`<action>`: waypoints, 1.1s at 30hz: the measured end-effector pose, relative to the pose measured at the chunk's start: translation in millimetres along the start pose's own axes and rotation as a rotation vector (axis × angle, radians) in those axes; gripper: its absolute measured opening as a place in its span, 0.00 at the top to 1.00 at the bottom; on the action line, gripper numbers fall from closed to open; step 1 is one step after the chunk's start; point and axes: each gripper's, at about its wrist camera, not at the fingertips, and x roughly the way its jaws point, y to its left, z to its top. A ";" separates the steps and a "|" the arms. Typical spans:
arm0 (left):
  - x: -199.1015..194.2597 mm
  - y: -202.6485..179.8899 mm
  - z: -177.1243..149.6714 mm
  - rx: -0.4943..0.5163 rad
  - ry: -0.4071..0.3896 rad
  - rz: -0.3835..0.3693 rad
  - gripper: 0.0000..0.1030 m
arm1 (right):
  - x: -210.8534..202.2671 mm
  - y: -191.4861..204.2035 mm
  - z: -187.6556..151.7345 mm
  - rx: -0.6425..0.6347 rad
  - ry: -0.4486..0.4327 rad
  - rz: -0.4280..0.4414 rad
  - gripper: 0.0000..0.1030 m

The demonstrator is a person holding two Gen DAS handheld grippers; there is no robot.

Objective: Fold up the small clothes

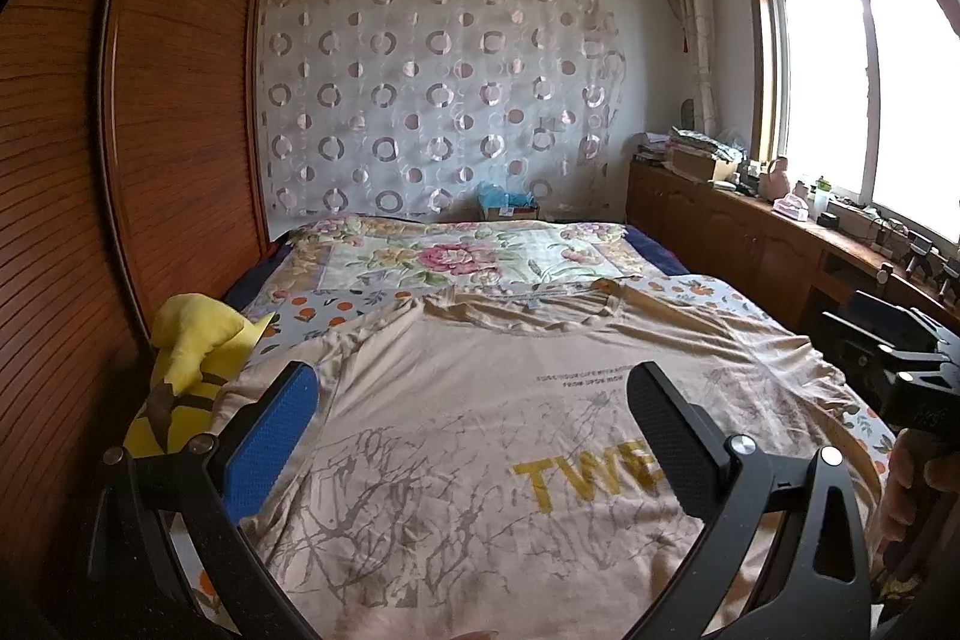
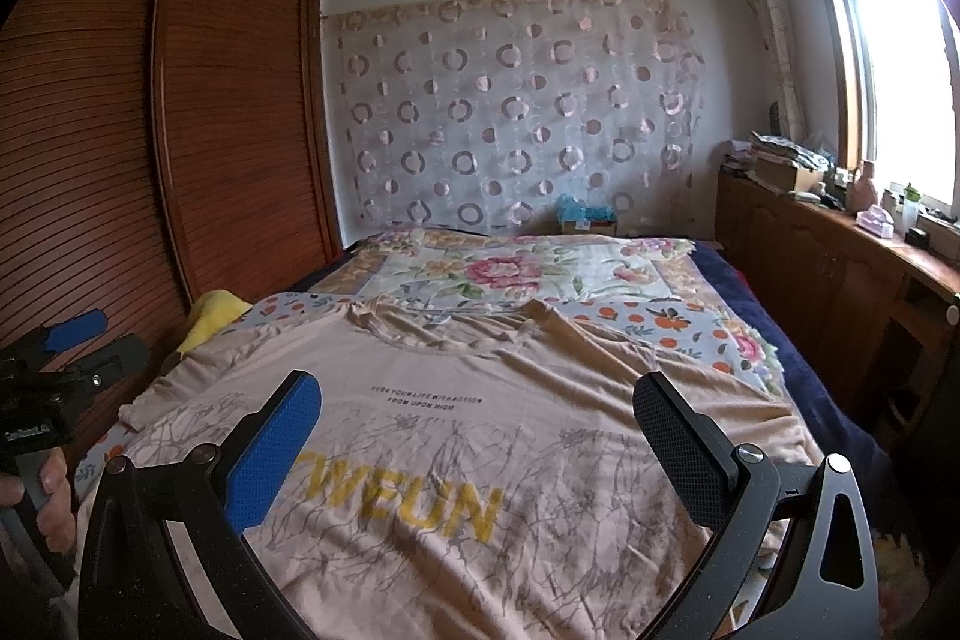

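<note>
T-shirt (image 2: 480, 436), beige, spread front-up on bed (image 2: 678, 322), collar toward headboard. Yellow lettering partly blocked by fingers in both views; small print barely legible. Left gripper (image 1: 474, 436) wide apart above left half, holding nothing. Right gripper (image 2: 480, 445) likewise spread, empty. Hem cut off below frame. Yellow plush (image 1: 192, 376) beside left sleeve, half hidden.

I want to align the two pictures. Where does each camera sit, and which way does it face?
Left wrist: on the left tongs, open, above the beige T-shirt, facing the patterned curtain; right tongs at its right edge.
Right wrist: on the right tongs, open, facing the same way; a hand holds the left tongs.
Shared: T-shirt, curtain, yellow plush toy.
</note>
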 end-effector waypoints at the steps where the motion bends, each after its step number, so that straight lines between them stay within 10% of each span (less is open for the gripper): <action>1: -0.5 3.3 -1.2 -0.004 0.003 0.003 0.00 | 1.1 0.1 -0.2 -0.001 0.002 0.008 0.00; 33: 53.4 139.8 -60.4 -0.049 0.250 0.116 0.00 | 84.7 20.8 0.6 -0.199 0.256 0.255 0.00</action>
